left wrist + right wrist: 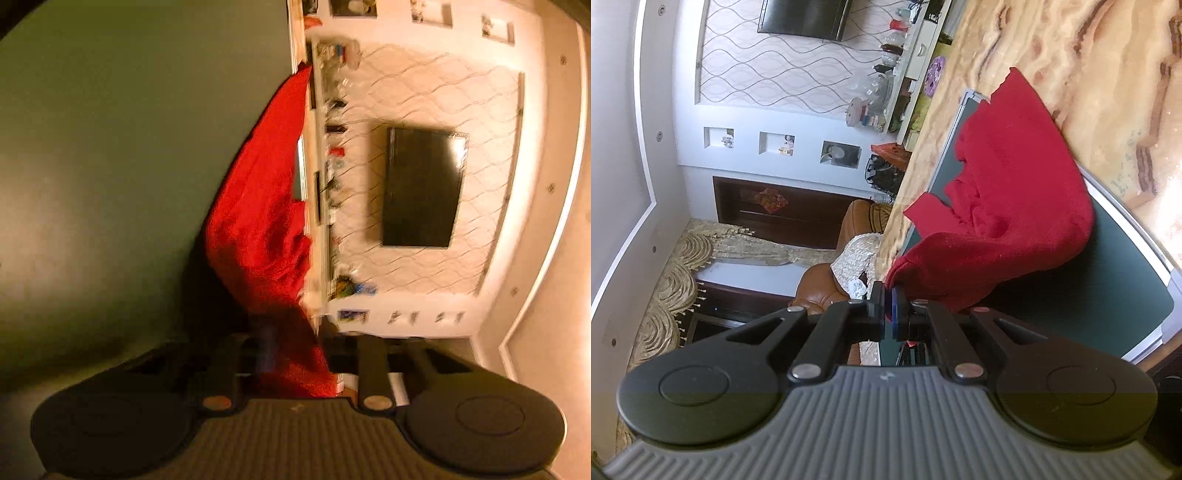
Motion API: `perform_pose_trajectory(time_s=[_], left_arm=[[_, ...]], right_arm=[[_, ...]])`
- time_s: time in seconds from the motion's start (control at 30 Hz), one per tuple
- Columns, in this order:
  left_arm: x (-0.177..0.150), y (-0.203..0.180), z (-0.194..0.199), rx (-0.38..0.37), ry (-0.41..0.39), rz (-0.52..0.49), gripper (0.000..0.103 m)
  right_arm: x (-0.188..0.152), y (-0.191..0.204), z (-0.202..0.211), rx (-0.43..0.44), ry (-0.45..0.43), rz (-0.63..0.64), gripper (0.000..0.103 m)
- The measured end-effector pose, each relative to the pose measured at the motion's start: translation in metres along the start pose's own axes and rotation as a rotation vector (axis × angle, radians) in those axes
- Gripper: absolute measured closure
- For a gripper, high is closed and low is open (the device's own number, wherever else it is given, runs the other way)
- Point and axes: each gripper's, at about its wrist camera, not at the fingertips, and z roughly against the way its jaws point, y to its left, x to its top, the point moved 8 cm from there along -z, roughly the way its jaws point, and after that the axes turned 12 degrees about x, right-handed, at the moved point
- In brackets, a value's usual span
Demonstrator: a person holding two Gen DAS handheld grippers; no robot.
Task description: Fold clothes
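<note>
While both views are rolled sideways, the scene reads so:
Right gripper (888, 295): jaws pinched on an edge of the red garment (1015, 195).
Left gripper (295, 354): blurred; red cloth (258, 206) runs between its fingers, grip unclear.
Garment: ahead of both grippers, partly on the green board (1115, 280).

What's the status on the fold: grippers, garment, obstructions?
Right gripper shut on red sweater edge. Left gripper has red cloth between its fingers; blur hides whether it is clamped. Sweater bunched on green board. Nothing in the way.
</note>
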Motion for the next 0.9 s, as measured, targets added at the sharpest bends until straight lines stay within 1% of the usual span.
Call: perform_pose_trajectory(time_s=[0.03,0.1,0.17,0.23,0.33,0.43,0.53,0.63,0.7,0.77,0.83,0.9], left_arm=[[0.000,-0.001,0.000,0.004,0.000,-0.010,0.097],[0.004,-0.007,0.008,0.000,-0.022,-0.037,0.100],[0.007,-0.016,0.023,-0.018,-0.050,-0.071,0.101],[0.013,-0.033,0.043,-0.044,-0.088,-0.131,0.101],[0.022,-0.064,0.084,-0.094,-0.130,-0.211,0.102],[0.026,-0.089,0.142,-0.123,-0.170,-0.263,0.102],[0.033,-0.113,0.194,-0.095,-0.221,-0.327,0.101],[0.057,-0.141,0.220,-0.051,-0.234,-0.352,0.101],[0.084,-0.163,0.218,0.018,-0.239,-0.377,0.101],[0.122,-0.190,0.202,0.096,-0.242,-0.392,0.101],[0.159,-0.226,0.179,0.144,-0.267,-0.397,0.101],[0.194,-0.277,0.156,0.177,-0.316,-0.436,0.101]], right_arm=[[0.000,-0.001,0.001,-0.004,-0.004,0.001,0.097],[0.001,-0.004,0.003,-0.013,-0.010,0.000,0.097],[0.002,-0.007,0.004,-0.023,-0.017,0.003,0.097],[0.002,-0.010,0.005,-0.031,-0.017,0.004,0.097],[-0.008,-0.002,0.000,-0.025,0.025,0.035,0.097],[-0.023,0.013,-0.004,-0.005,0.085,0.057,0.097],[-0.033,0.030,-0.004,0.028,0.118,0.055,0.097],[-0.028,0.053,-0.014,0.046,0.122,0.095,0.097],[-0.013,0.068,-0.041,0.030,0.135,0.131,0.097],[0.009,0.084,-0.077,0.002,0.147,0.172,0.097],[0.043,0.098,-0.128,-0.031,0.140,0.190,0.097],[0.080,0.115,-0.181,-0.060,0.122,0.211,0.097]])
